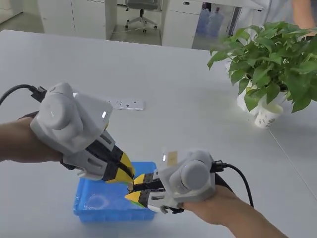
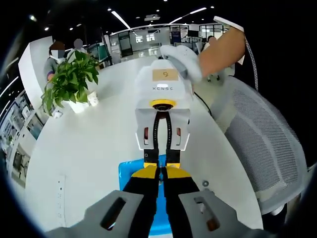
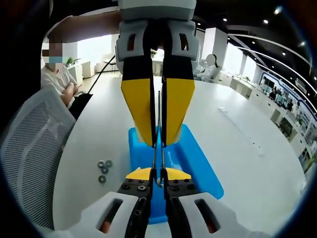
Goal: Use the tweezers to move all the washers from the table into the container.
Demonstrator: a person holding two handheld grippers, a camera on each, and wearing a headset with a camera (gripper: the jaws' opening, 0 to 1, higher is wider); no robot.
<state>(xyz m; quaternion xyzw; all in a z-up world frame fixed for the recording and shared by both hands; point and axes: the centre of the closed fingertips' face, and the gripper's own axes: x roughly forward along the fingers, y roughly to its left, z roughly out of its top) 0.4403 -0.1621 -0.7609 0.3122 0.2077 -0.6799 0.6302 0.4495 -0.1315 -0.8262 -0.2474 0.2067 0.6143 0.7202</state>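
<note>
The left hand-held gripper is closed on the tweezers above the blue container near the table's front edge. The right hand-held gripper clamps their other end, probably to adjust the hold. The washers wait beside the container.

White rounded left gripper, matching right gripper, yellow-black fingers, black cables.

Left tongs, right tongs closed, tip-to-tip
</note>
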